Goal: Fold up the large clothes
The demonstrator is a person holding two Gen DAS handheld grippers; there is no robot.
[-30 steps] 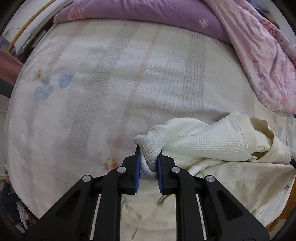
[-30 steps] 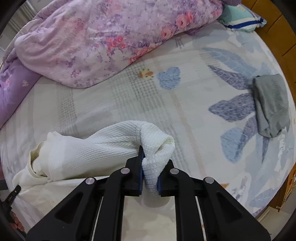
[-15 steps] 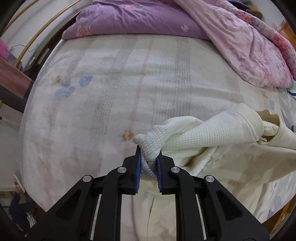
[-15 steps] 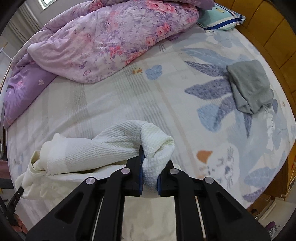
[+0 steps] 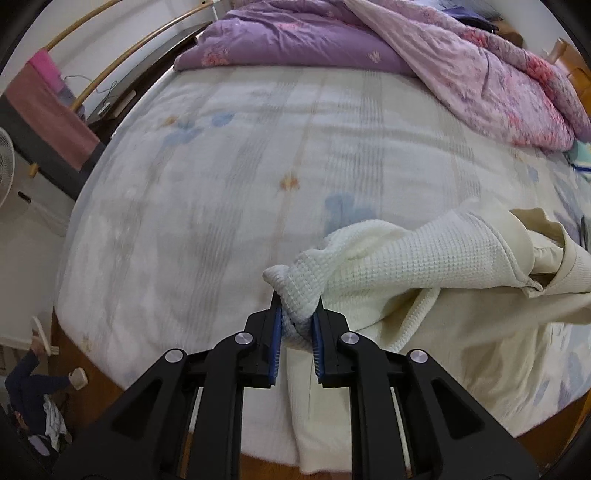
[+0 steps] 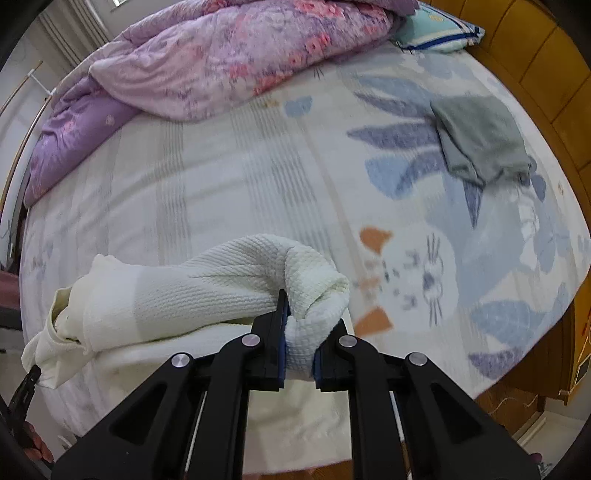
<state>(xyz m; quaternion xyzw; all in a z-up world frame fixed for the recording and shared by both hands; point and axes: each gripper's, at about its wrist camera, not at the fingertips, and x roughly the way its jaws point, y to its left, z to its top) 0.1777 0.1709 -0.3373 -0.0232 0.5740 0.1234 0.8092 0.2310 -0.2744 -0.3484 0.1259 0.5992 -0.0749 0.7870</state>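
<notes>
A cream waffle-knit garment [image 5: 424, 266] hangs between my two grippers above the bed. My left gripper [image 5: 297, 325] is shut on one bunched end of it. The cloth stretches off to the right and drapes down over the bed's front edge. In the right wrist view my right gripper [image 6: 300, 334] is shut on the other bunched end of the garment [image 6: 207, 291], which runs off to the left. A smooth cream collar or lining [image 5: 546, 236] shows at the garment's middle.
The bed [image 5: 229, 177] has a pale printed sheet. A purple and pink floral duvet [image 6: 229, 55] is piled at the back. A folded grey garment [image 6: 480, 136] lies at the right, near a pillow [image 6: 439, 33]. Wooden panels [image 6: 546, 66] stand at the far right.
Both grippers have risen and pulled back from the bed with the garment held. More of the bed and its front edge shows now. The cloth hangs freer.
</notes>
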